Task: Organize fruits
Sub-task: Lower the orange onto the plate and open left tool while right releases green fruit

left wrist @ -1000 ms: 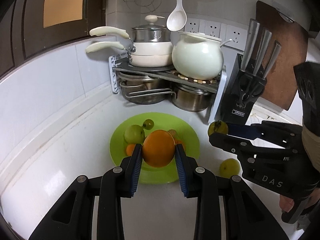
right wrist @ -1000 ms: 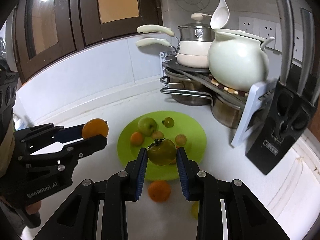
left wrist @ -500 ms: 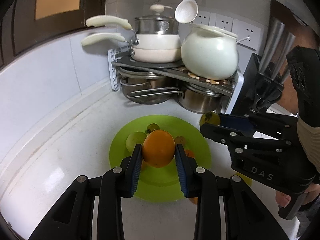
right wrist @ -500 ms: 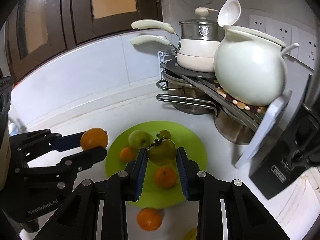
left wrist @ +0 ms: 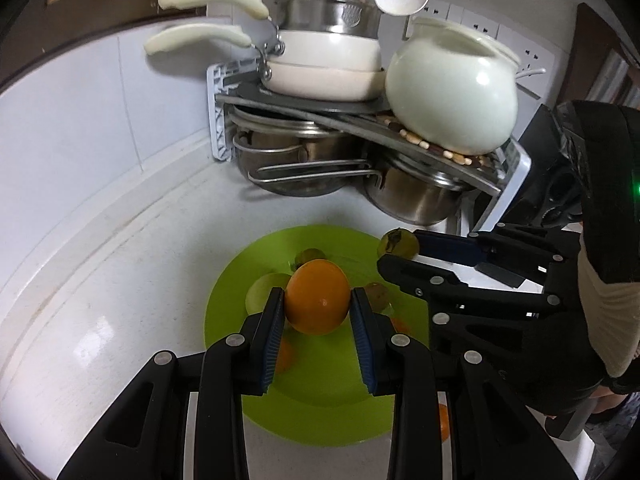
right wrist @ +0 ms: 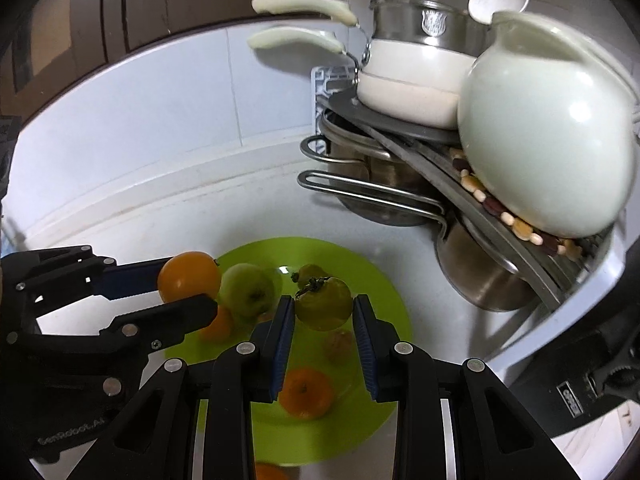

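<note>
On the white countertop (left wrist: 100,280), fruit is pinched: round orange (left wrist: 317,297) by the left gripper (left wrist: 317,312), yellow-green tomato (right wrist: 324,303) by the right gripper (right wrist: 324,312); released high over the crowded lime-green plastic plate (left wrist: 320,396), either may be bounced off.

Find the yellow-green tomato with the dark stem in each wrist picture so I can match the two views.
Left wrist view: the yellow-green tomato sits right of centre, at the tip of the right claw, over the far right edge of the green plate.
Right wrist view: the tomato is dead centre, clamped between that claw's own blue pads.
Shared landmark: the white round pot on the rack.
</note>
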The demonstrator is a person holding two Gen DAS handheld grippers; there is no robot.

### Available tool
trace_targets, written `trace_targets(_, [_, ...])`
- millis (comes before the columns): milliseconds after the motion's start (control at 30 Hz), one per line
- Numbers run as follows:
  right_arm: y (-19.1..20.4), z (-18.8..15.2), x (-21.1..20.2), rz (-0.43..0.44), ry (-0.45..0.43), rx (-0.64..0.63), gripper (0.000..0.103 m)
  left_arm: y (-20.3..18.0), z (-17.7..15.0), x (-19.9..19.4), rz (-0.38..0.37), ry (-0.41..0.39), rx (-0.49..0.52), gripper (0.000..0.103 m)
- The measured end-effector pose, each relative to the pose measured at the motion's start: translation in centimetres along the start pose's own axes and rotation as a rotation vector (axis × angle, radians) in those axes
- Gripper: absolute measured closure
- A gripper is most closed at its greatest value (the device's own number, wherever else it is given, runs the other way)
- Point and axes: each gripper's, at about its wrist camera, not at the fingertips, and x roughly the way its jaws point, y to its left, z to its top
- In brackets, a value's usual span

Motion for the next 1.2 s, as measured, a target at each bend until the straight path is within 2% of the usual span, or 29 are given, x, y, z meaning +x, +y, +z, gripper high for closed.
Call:
trace_targets(333, [-0.9, 0.1, 3.7, 0.004, 0.079, 0.017, 0.072, 0.3, 0.1, 3.0, 0.009, 0.060, 0.015, 0.070])
trace_targets(533, [-1.0, 0.1, 4.1, 0.000, 0.085, 0.027, 0.072, 0.4, 0.1, 3.7, 0.008, 0.069, 0.006, 0.070])
trace_targets(900, [-1.0, 0.1, 1.8, -0.008, 0.053, 0.038, 0.071, 0.3, 0.0, 2.8, 0.020, 0.047, 0.000, 0.069])
trace_targets(1200, [-0.4, -0.6, -2.4, -0.020, -0.024, 0.032, 0.071, -0.7, -0.1, -1.2, 0.050, -0.036, 0.015, 0.066])
